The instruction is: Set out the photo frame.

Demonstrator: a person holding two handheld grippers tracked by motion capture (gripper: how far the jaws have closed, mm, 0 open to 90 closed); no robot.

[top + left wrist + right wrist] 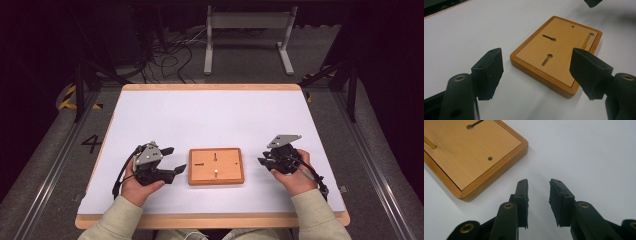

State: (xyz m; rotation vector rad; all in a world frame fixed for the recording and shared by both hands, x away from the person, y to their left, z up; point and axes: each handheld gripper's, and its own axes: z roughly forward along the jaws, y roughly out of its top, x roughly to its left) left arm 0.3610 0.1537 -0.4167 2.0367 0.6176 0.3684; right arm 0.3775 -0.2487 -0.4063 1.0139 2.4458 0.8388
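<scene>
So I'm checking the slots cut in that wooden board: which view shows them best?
The left gripper view: the wooden board lies whole between the open jaws, with all three slots and a metal pin clear. The high view shows the whole board too, but the slots are tiny. The right gripper view catches one corner with parts of two slots.

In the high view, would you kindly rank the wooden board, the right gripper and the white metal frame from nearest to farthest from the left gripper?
1. The wooden board, just to the right of the left gripper, in the middle of the table.
2. The right gripper, beyond the board, at the right.
3. The white metal frame, on the floor past the table's far edge.
</scene>
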